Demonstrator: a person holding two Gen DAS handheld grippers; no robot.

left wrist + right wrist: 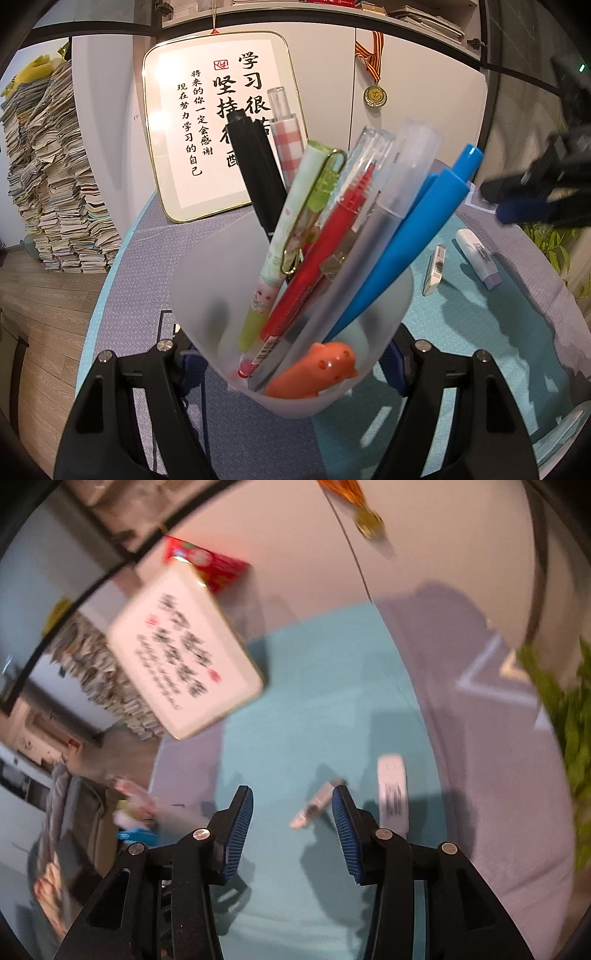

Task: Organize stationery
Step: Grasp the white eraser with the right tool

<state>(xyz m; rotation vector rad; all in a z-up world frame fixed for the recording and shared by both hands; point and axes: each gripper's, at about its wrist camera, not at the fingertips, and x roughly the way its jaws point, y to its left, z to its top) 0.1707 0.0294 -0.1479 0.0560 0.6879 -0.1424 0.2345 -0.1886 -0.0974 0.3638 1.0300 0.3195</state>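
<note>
The left gripper point(291, 363) clamps a frosted pen cup point(207, 295) standing on the mat point(480, 332). It holds a blue pen point(406, 229), red pen point(317, 258), green pen point(295, 214), black marker point(255, 162) and an orange eraser point(314, 373). The right gripper point(291, 830), jaws apart and empty, hangs above a small eraser point(314, 806) beside a correction tape point(393, 790).

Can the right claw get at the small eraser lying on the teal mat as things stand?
Probably yes. The right claw is open with nothing between its pads, and the eraser lies flat on the teal mat just ahead, apart from the correction tape beside it. Blur leaves the exact gap unclear.
</note>
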